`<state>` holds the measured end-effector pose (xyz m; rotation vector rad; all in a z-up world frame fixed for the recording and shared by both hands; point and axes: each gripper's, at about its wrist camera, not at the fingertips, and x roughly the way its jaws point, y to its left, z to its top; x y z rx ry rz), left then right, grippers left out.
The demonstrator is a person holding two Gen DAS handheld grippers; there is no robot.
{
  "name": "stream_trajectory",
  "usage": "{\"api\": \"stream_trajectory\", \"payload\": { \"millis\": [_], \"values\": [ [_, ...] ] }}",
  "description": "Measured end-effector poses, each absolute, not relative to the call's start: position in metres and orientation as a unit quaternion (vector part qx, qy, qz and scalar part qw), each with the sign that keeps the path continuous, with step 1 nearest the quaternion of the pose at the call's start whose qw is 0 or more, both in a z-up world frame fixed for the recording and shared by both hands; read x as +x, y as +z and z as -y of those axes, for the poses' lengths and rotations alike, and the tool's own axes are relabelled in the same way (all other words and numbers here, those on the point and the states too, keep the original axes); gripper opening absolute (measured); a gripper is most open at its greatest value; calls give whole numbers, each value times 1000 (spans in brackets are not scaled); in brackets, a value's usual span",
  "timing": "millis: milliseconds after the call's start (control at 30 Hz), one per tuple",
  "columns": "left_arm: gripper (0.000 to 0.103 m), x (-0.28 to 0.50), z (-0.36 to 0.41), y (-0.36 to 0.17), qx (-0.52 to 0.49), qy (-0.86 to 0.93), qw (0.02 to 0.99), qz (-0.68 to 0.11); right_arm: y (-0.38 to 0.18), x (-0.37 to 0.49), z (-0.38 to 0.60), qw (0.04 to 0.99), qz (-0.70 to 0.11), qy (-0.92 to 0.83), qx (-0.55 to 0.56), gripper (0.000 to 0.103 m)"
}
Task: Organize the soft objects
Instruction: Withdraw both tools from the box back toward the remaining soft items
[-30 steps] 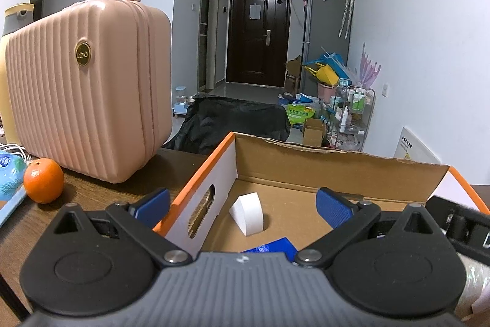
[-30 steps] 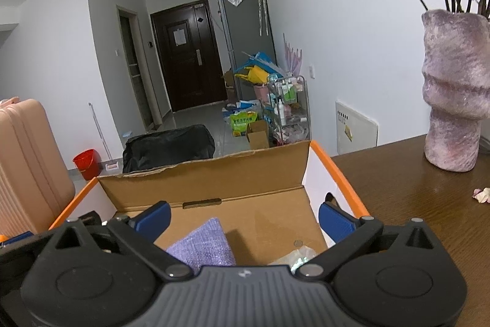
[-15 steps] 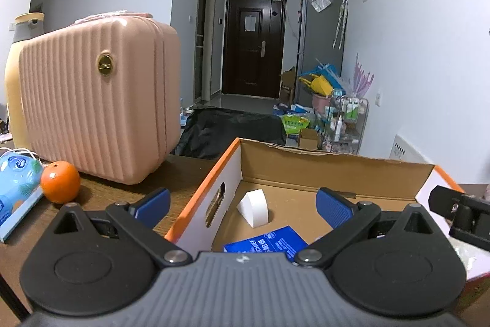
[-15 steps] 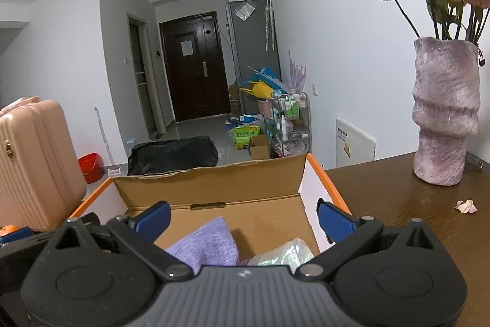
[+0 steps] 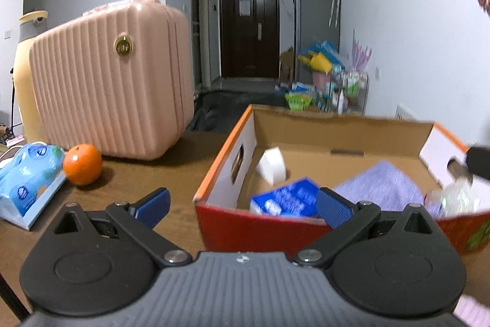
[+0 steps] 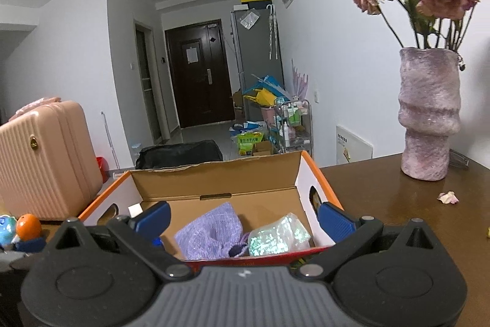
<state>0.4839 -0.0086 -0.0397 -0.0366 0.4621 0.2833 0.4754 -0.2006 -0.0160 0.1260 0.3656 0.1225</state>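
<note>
Left wrist view showed the left gripper (image 5: 242, 201) spread wide with nothing between its blue pads, hovering at the near left corner of the cardboard box (image 5: 343, 131), which sat open on the brown desk (image 5: 183, 167). One pad hung over bare desk outside the box, the other over its red front wall. Inside the box, at centre right of the frame, lay a white block (image 5: 272, 166) against the left wall, a blue packet (image 5: 283, 199) in front of it, and a purple knitted cloth (image 5: 384, 189) to its right; all were motion-blurred. At the left of the frame stood a pink ribbed suitcase (image 5: 107, 81), with an orange (image 5: 82, 164) just in front of it and a blue tissue pack (image 5: 27, 173) beside the orange.

Right wrist view showed the right gripper (image 6: 243, 218) equally wide open and empty, held just in front of the same box. The purple cloth sat in the lower centre of the frame, touching a clear bag of greenish glitter (image 6: 277, 236) on its right, both near the front wall. At the right edge a mauve vase (image 6: 428, 115) of dried roses stood on the desk, well apart from the box, with a fallen petal (image 6: 447, 197) near it.
</note>
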Motion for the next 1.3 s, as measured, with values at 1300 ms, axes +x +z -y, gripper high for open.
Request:
{"api": "stream_trajectory", "payload": {
  "millis": [1300],
  "values": [
    [103, 329, 4, -30, -22, 69, 979, -188, -25, 305, 220, 991, -108, 74, 20, 103]
  ]
}}
